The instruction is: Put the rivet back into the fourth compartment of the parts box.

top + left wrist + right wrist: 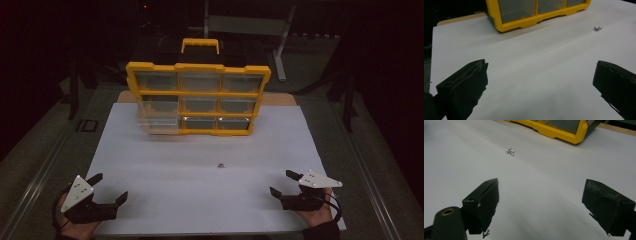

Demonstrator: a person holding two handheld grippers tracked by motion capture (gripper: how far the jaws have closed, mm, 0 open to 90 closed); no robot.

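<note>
Left gripper [109,187]: jaws released, nothing between them.
Right gripper [282,182]: jaws spread, holding nothing.
Screws [220,164]: we find them mid-sheet, at 11 o'clock from the right gripper.
Handling: we judge them light, rigid, slippery; pinch across one shank.

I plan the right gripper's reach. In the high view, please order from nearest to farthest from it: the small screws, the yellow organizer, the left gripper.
1. small screws, ahead, toward the table's middle.
2. yellow organizer, at the far end.
3. left gripper, across the near edge.
</note>
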